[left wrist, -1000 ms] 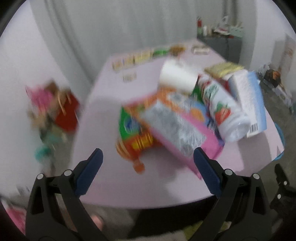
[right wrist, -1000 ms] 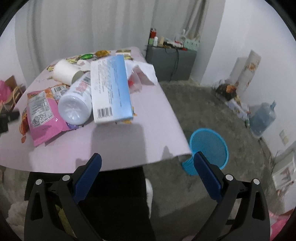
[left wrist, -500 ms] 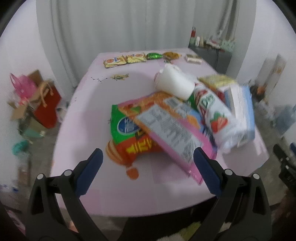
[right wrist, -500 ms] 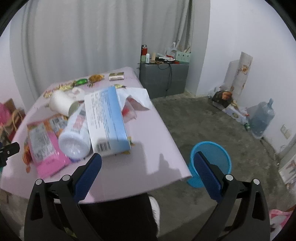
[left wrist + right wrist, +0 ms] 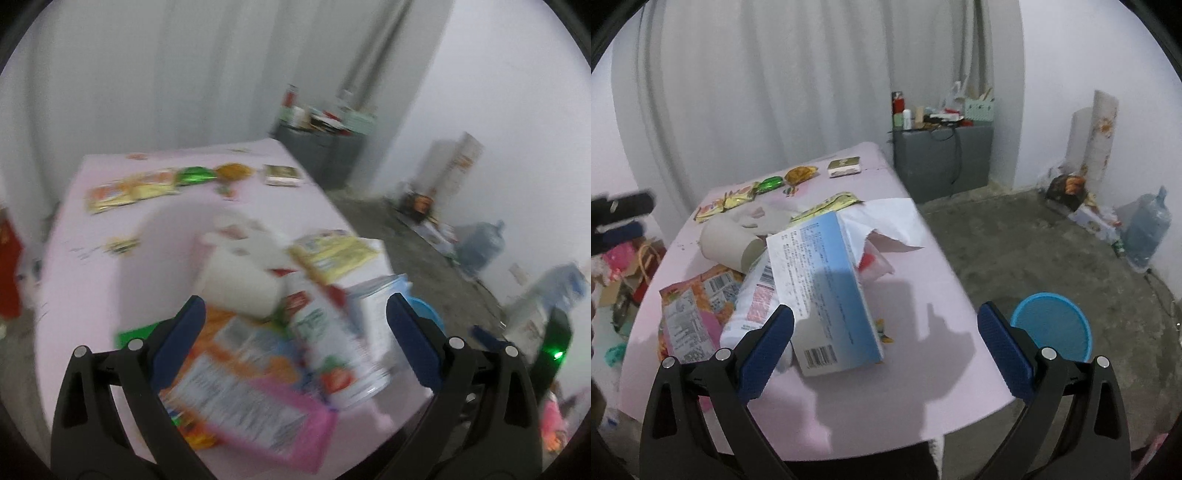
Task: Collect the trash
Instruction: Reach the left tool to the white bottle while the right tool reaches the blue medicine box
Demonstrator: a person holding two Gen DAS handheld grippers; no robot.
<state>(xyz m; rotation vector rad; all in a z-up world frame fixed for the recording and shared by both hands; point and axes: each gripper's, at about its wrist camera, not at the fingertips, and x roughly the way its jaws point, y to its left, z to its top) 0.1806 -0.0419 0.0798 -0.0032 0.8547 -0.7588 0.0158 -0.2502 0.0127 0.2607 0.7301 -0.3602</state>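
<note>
A pile of trash lies on the pink table (image 5: 916, 369): a blue and white box (image 5: 827, 295), a white bottle (image 5: 753, 295), a paper cup (image 5: 727, 245), a pink snack bag (image 5: 689, 325) and white paper (image 5: 890, 221). In the blurred left wrist view the bottle (image 5: 332, 332), cup (image 5: 240, 280), pink bag (image 5: 258, 410) and box (image 5: 373, 306) lie close ahead. My left gripper (image 5: 291, 332) is open and empty just above the pile. My right gripper (image 5: 886, 339) is open and empty over the table's near edge. A blue bin (image 5: 1052, 328) stands on the floor to the right.
Small snack packets (image 5: 738, 195) lie along the table's far edge. A grey cabinet (image 5: 942, 158) stands behind the table. A water jug (image 5: 1145, 229) and boxes sit by the right wall. Bags (image 5: 624, 258) lie on the floor to the left.
My left gripper has swung right and moved closer over the pile. My right gripper has moved forward over the table's near edge. Both stay open.
</note>
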